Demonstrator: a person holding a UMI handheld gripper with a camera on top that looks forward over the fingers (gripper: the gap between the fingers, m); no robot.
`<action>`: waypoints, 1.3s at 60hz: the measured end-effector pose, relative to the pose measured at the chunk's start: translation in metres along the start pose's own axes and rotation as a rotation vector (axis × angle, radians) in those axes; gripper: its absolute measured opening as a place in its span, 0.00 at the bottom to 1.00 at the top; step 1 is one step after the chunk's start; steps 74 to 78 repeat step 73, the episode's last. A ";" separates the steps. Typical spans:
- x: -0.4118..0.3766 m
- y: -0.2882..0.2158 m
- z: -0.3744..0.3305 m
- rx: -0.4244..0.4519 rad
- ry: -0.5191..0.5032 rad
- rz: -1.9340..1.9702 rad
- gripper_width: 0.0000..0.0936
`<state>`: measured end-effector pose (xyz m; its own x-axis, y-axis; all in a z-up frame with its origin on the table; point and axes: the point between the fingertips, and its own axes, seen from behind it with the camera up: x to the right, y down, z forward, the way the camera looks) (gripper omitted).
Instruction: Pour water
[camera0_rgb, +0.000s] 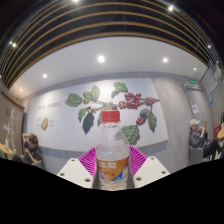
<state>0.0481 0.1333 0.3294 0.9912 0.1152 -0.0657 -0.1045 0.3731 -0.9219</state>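
Note:
A clear plastic water bottle with a red cap and an orange and white label stands upright between my gripper's fingers. The pink pads press on it from both sides. The bottle is held up high, with the wall and ceiling behind it. No cup or other vessel shows in this view.
A white wall with a mural of green leaves and red berries is behind the bottle. A ceiling with dark slats and round lights is overhead. People sit at the left and right.

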 end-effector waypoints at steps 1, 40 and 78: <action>0.016 0.017 0.000 -0.027 0.013 -0.048 0.42; 0.031 0.185 -0.021 -0.437 0.016 -0.108 0.65; -0.016 0.148 -0.230 -0.577 -0.009 -0.019 0.92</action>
